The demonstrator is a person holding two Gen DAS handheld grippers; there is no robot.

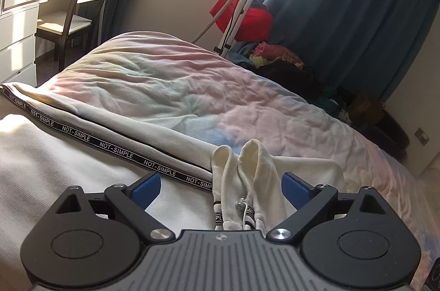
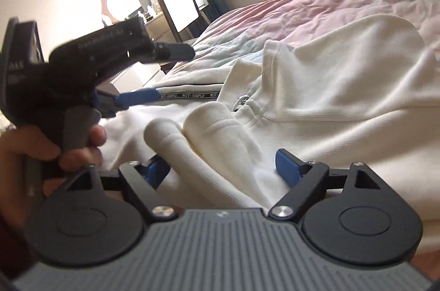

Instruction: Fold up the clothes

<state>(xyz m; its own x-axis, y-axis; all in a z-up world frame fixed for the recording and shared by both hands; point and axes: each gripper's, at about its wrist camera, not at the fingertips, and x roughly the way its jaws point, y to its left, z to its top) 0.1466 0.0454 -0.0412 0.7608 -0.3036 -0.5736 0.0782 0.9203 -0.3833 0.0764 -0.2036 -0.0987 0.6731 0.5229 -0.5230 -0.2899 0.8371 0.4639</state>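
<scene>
A cream-white zip jacket (image 1: pixel 68 153) with a black "NOT-SIMPLE" tape (image 1: pixel 115 149) lies spread on the bed. Its stand-up collar (image 1: pixel 242 167) rises between the blue pads of my left gripper (image 1: pixel 220 189), whose jaws stand wide and do not touch it. In the right wrist view the same jacket (image 2: pixel 343 87) fills the middle. Its collar folds (image 2: pixel 209 126) sit between the wide, open jaws of my right gripper (image 2: pixel 221 170), pads clear of the cloth. The left gripper (image 2: pixel 165 71) also shows there at the left, open, held by a hand (image 2: pixel 68 148).
The bed has a pastel pink and blue cover (image 1: pixel 220 87). Beyond it stand a dark chair (image 1: pixel 79 5), a white dresser (image 1: pixel 19 24), a tripod stand (image 1: pixel 242 5) by a red item (image 1: pixel 247 19), a heap of clothes (image 1: pixel 277 54) and blue curtains (image 1: pixel 357 16).
</scene>
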